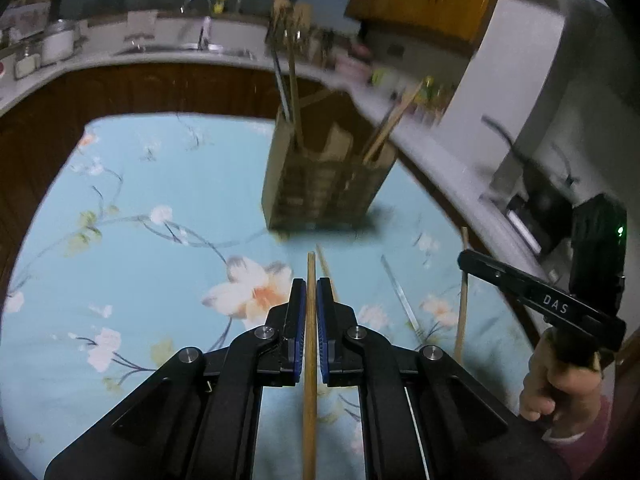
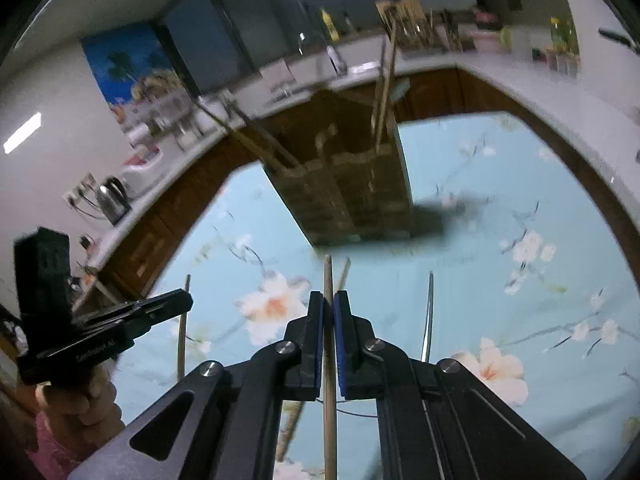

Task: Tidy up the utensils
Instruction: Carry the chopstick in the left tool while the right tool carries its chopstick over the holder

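Chopsticks, slender pale wooden sticks, light, stiff, prone to rolling: one [image 1: 310,344] pinched mid-shaft in my left gripper [image 1: 311,300], another [image 2: 329,344] in my right gripper [image 2: 329,312], above floral blue table [image 1: 132,200], near slatted wooden holder [image 1: 324,184].

The worktop [image 1: 132,184] wears a pale blue cloth patterned with white and peach blossoms on grey twigs. The slatted utensil holder [image 1: 326,182] is brown wood. Both black tongs [image 1: 311,312] [image 2: 329,328] carry blue pads [image 1: 301,320], and the chopstick [image 1: 310,360] between them is tan.

Both grippers [image 1: 311,292] [image 2: 328,308] black w/ blue pads, silver screws; "DAS" lettering; pink sleeve [image 1: 576,440], bare skin.
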`<state>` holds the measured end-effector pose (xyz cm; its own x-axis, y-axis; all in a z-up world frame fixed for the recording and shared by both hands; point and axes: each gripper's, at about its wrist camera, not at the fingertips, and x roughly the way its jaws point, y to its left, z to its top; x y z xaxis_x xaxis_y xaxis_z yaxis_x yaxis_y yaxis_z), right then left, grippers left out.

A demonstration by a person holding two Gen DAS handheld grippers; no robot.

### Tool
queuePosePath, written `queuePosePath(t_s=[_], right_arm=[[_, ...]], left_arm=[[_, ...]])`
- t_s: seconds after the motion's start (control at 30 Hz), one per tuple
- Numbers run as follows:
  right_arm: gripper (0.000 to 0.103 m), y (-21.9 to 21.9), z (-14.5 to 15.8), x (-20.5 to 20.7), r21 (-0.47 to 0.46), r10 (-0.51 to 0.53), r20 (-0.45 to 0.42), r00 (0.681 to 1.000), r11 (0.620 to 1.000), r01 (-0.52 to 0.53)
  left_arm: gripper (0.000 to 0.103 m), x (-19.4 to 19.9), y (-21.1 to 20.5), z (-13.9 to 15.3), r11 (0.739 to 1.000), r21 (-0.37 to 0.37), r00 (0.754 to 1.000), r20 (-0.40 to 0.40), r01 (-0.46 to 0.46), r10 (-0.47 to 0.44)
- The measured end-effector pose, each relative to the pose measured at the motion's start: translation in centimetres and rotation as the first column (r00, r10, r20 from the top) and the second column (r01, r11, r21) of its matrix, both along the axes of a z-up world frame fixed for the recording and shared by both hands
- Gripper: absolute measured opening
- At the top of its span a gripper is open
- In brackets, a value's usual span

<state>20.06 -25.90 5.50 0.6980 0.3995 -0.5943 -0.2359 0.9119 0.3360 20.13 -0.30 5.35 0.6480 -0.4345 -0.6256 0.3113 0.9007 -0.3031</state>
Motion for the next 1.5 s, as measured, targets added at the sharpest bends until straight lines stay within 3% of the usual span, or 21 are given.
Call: queuePosePath(t_s=[0.23,0.4,1.07,1.5], right_arm=[[0.006,-1.3,4.8,-2.4,0.034,-0.009,0.136,0.991,0.999,0.005],[0.006,-1.7,6.5,-3.2,0.031,-0.024,0.191,0.981,0.999,0.019],[0.006,-3.3,7.4,-2.5,0.058,-0.038,0.215,0.976,0.998,0.026],[0.006,-4.1,9.5,0.0,0.070,-0.068,0.260,0.963,0.996,0.051]], left_arm=[[0.005,-2.1,2.3,4.0,0.998,-0.058,0.996,0.088,-0.027,0.032],[0.005,-2.7,3.0,5.4,0.997,-0.071,0.991,0.127,-0.040,0.049],[0.005,-2.2,2.6,7.4,0.994,-0.097,0.981,0.179,-0.060,0.076],[0.005,0.4,1.5,10.7,0.988,-0.133,0.962,0.249,-0.077,0.109]])
